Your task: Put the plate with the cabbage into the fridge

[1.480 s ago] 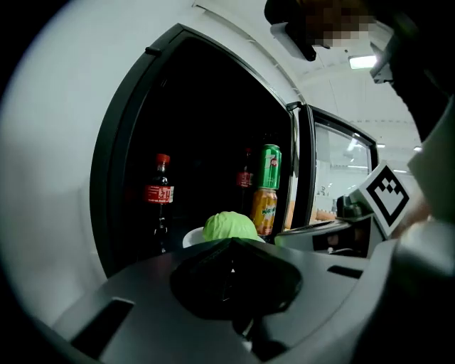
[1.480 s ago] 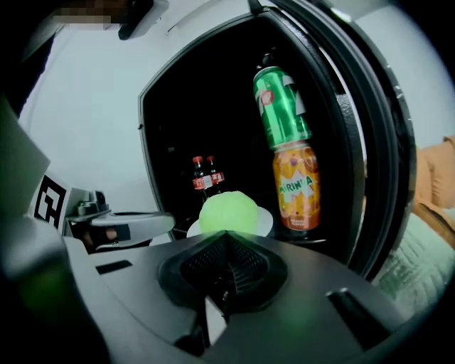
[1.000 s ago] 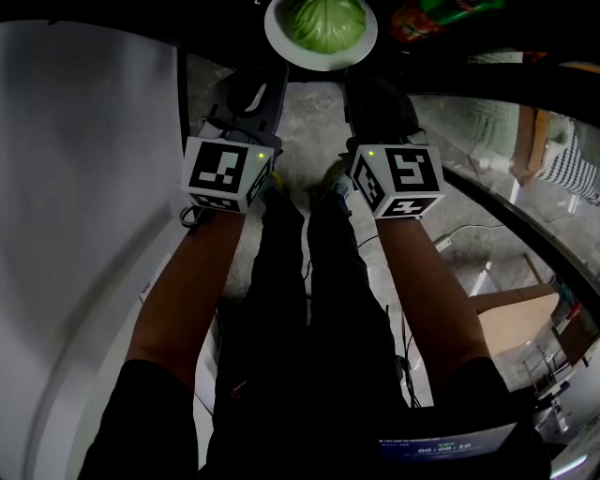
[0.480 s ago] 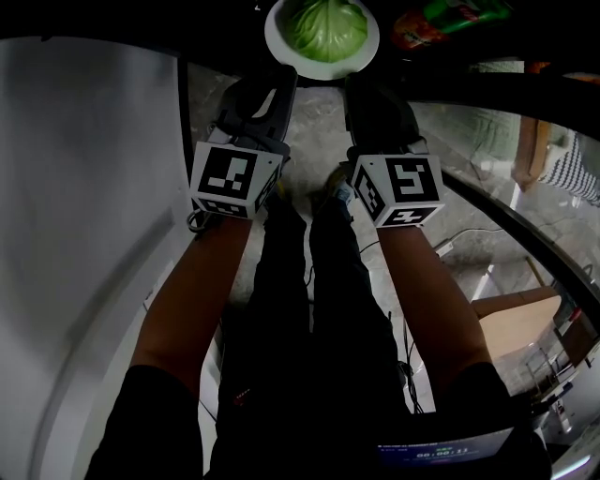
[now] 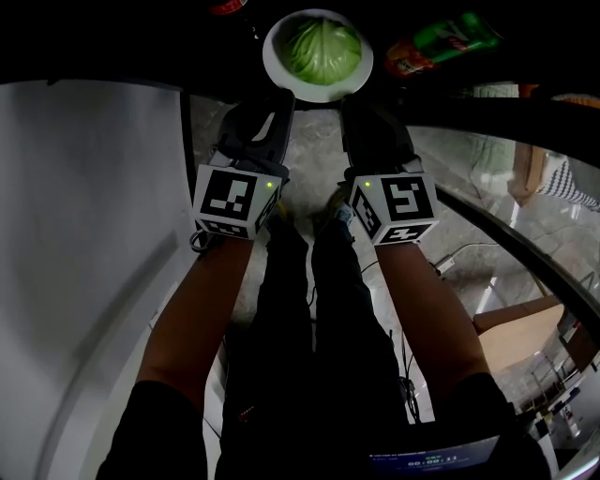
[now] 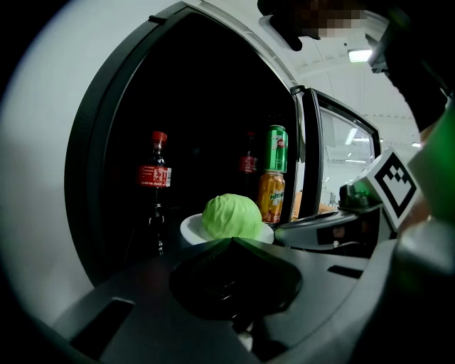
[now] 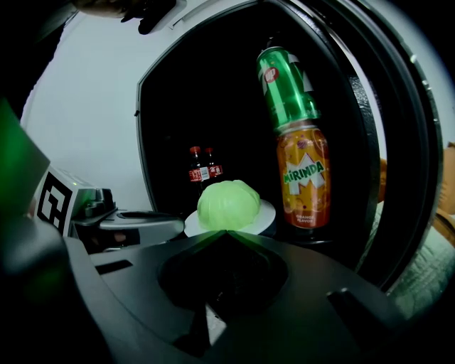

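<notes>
Left gripper (image 5: 277, 92) and right gripper (image 5: 352, 94) jaws both clamp the near rim of the plate (image 5: 272, 49), so the cabbage (image 5: 324, 49) sits dead ahead, facing the fridge (image 7: 170, 106).

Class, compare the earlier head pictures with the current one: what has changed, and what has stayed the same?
The plate with the cabbage has gone slightly further towards the open fridge; more of its dark inside shows, and a red-capped bottle has come into view. Nothing was let go: the left gripper and right gripper still hold the plate's near rim, cabbage on top.
</notes>
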### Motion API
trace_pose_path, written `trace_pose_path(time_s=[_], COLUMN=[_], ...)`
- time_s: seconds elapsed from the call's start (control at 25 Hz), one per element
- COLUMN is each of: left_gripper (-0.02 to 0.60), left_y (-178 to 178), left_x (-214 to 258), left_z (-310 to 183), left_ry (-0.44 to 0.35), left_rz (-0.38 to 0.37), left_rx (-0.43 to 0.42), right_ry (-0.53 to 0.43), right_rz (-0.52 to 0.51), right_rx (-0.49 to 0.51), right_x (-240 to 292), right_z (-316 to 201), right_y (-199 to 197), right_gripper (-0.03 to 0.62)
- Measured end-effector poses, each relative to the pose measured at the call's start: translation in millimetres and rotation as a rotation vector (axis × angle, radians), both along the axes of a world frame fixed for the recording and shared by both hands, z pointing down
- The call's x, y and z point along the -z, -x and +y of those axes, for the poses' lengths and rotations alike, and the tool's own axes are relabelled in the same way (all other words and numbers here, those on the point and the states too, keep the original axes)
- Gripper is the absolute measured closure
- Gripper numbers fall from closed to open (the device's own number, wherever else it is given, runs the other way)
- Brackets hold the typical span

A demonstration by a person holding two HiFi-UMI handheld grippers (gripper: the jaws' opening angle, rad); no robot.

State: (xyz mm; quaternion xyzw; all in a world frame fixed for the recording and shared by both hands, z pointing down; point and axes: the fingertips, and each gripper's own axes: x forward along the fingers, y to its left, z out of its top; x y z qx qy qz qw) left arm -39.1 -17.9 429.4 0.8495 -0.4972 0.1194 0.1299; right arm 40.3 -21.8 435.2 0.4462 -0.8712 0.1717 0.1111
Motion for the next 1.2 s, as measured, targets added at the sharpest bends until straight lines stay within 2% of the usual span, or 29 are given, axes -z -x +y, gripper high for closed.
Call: trace_pose_path(time_s=[1.0,1.2], left_gripper=[0.577,0.577], left_y=[4,4], left_x=[1,-2], left_z=[-41,-40], left_ry=[0.113,0.117], left_rz=[0.043,0.022], left_rx=[0.016,0.013], right_ry=[0.001,0.002], right_rz=[0.012,0.026], right_rx=[0.022,0.022], right_x=[0,-3], right_z=[-39,-37], right_y=[5,2], right_gripper=[0.588,0.588])
